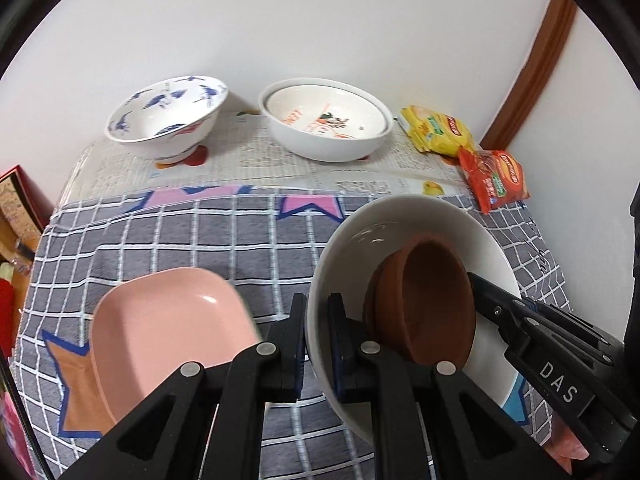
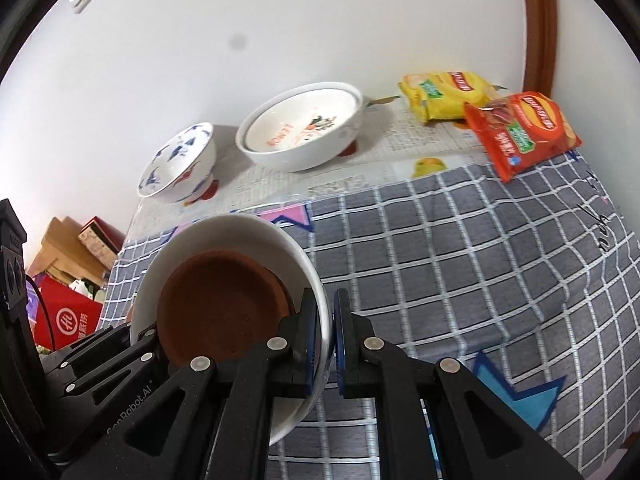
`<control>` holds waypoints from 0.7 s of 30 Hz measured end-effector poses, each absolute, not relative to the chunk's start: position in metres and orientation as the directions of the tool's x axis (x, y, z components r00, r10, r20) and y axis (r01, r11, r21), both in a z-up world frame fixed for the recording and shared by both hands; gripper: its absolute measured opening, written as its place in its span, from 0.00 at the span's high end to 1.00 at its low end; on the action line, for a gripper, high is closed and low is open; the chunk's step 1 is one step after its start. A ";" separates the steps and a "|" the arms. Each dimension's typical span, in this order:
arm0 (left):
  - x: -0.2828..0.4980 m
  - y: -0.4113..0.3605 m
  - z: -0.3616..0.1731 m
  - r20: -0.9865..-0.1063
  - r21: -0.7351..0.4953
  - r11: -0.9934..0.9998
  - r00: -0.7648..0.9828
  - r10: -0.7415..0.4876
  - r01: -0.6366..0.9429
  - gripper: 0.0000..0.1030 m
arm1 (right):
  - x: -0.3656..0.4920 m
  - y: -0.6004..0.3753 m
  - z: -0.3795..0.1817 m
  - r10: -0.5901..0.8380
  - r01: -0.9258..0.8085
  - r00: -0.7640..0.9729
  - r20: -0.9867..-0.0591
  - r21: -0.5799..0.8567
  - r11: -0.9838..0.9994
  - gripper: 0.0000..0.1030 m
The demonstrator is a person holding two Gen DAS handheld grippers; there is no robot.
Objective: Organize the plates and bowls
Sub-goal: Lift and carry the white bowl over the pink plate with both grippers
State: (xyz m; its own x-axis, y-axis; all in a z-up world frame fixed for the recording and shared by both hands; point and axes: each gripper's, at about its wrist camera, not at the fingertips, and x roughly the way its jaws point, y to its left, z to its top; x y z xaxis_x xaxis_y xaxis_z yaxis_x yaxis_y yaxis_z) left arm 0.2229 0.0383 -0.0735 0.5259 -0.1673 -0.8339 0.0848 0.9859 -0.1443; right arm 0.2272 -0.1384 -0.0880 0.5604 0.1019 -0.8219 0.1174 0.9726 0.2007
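Table (image 1: 400, 172) under grey checked cloth (image 1: 200, 240) and newspaper (image 1: 248, 160). On top: pink dish (image 1: 160, 328), blue-painted bowl (image 1: 164, 118), white bowl (image 1: 324, 124), two snack bags (image 1: 464, 148).

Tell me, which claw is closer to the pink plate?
Left. The left claw pinches the white bowl's rim right beside the pink plate. The right claw pinches that bowl's opposite rim, farther away.

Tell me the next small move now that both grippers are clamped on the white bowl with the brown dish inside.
Probably carry the white bowl toward the stacked bowls by the wall, keeping it level. The left gripper and right gripper each pinch its rim on opposite sides, and the brown dish leans loose inside, so tilting could slide it out.
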 end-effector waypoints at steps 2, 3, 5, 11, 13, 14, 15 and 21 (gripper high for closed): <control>0.221 0.047 -0.073 -0.832 -0.145 0.987 0.530 -0.162 0.074 0.90 | 0.229 -0.129 -0.088 0.108 0.105 0.560 -0.822 0.200 0.974 0.92; 0.221 0.052 -0.072 -0.832 -0.145 0.987 0.532 -0.160 0.070 0.90 | 0.230 -0.126 -0.088 0.110 0.100 0.560 -0.821 0.199 0.975 0.92; 0.220 0.060 -0.071 -0.830 -0.144 0.988 0.536 -0.154 0.060 0.90 | 0.231 -0.116 -0.087 0.116 0.087 0.561 -0.819 0.199 0.976 0.92; 0.215 0.084 -0.071 -0.828 -0.146 0.989 0.544 -0.139 0.030 0.90 | 0.234 -0.092 -0.087 0.130 0.059 0.558 -0.819 0.196 0.979 0.92; 0.213 0.093 -0.072 -0.828 -0.145 0.989 0.546 -0.132 0.019 0.90 | 0.236 -0.083 -0.088 0.139 0.049 0.555 -0.820 0.198 0.979 0.92; 0.212 0.097 -0.072 -0.827 -0.144 0.989 0.547 -0.128 0.014 0.90 | 0.236 -0.079 -0.088 0.142 0.043 0.554 -0.820 0.199 0.979 0.92; 0.211 0.102 -0.072 -0.827 -0.143 0.990 0.548 -0.124 0.008 0.90 | 0.236 -0.075 -0.089 0.145 0.039 0.553 -0.820 0.199 0.979 0.92; 0.206 0.129 -0.076 -0.830 -0.144 0.989 0.549 -0.103 -0.033 0.90 | 0.239 -0.051 -0.094 0.175 0.008 0.542 -0.822 0.214 0.977 0.92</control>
State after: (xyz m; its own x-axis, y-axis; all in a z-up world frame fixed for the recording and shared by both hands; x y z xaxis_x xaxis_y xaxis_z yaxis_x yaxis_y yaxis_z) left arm 0.2061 0.1287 -0.0758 0.5489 -0.1027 -0.8296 -0.0330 0.9890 -0.1443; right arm 0.2395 -0.0507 -0.0943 0.5424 0.1752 -0.8217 0.0082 0.9769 0.2137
